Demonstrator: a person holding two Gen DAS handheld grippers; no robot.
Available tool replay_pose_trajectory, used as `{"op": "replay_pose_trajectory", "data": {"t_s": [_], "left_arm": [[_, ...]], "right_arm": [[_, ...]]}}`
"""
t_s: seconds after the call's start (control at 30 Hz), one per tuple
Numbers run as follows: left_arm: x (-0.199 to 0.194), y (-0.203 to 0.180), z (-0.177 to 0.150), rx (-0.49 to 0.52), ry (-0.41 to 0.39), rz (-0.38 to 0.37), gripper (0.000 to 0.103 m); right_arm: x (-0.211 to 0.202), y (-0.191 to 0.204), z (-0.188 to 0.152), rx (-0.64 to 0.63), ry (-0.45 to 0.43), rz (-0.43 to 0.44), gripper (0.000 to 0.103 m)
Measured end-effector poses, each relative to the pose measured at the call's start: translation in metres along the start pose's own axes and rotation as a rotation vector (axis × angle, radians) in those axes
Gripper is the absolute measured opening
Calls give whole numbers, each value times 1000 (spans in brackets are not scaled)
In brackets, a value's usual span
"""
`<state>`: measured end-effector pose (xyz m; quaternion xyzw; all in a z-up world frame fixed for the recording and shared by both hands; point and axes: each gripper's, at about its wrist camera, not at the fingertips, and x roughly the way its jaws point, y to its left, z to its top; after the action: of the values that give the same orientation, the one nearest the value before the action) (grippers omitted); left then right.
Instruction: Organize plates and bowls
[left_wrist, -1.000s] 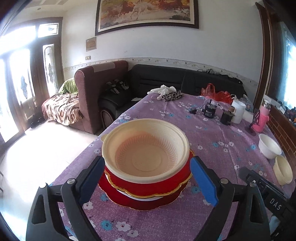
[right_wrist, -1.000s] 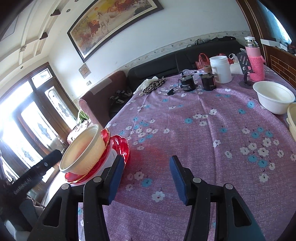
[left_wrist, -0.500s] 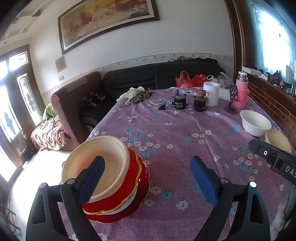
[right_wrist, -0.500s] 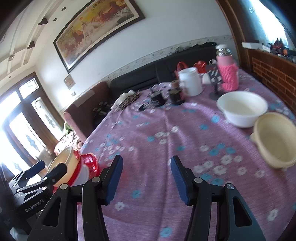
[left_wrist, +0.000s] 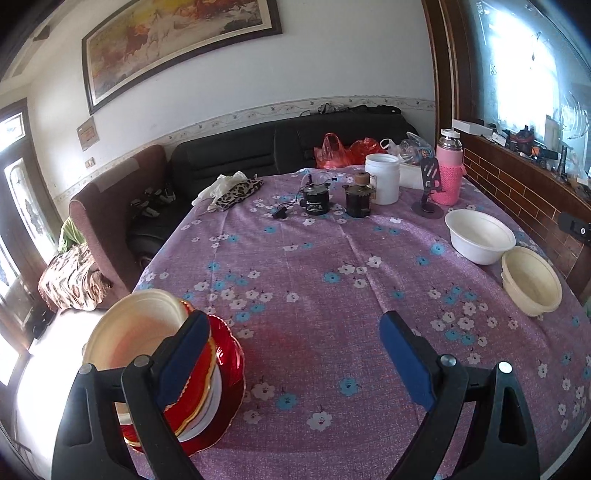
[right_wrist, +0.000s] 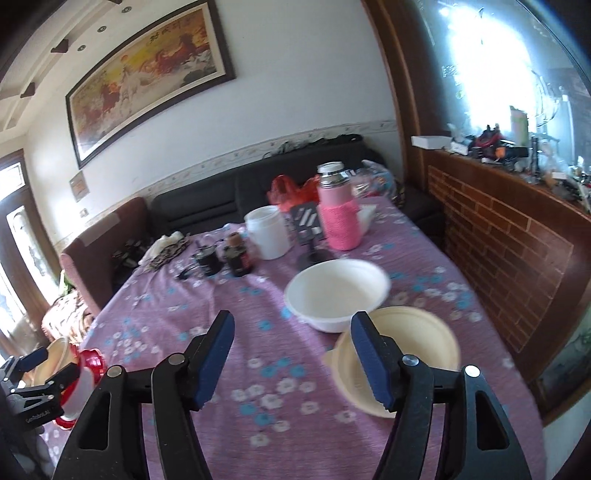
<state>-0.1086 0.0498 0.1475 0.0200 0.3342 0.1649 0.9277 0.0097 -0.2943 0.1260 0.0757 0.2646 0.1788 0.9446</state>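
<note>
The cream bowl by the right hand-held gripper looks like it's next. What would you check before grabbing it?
1. Right hand-held gripper open and holding nothing: ok.
2. Cream bowl lined up between the fingers: not ok, the right finger overlaps its rim and the bowl sits off to the right.
3. Cream bowl clear of the white bowl: cannot tell, they look touching or overlapping.
4. Left hand-held gripper out of the way: ok, it is open beside the stack.
5. Stack steady enough for another bowl: cannot tell.
</note>
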Motion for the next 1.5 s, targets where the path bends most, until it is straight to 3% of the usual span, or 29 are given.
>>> {"op": "replay_pose_trajectory", "data": {"t_s": [0.23,0.43,0.7,0.8,0.93,1.17,1.47,1.5], "left_arm": [[14,-19,4,26,39,-28,93],[33,-41,9,25,113,-147,93],[66,-93,11,7,230,-315,93],[76,-120,14,22,249,-359,93],[88,-151,15,72,264,-362,93],[108,-180,18,87,307,-415,93],[132,-209,16,20,372,-483,93],[134,-212,15,22,376,-485,93]], "right_arm": [[7,-55,-4,80,17,-65,71],[19,-104,-9,160,42,-137,71],[45,-152,-31,270,117,-164,71],[62,-162,-38,320,146,-150,71],[87,-168,-49,378,182,-125,71],[112,-168,-59,375,223,-95,71],[117,-167,-64,367,244,-93,53],[119,-166,-64,363,250,-93,47]]}}
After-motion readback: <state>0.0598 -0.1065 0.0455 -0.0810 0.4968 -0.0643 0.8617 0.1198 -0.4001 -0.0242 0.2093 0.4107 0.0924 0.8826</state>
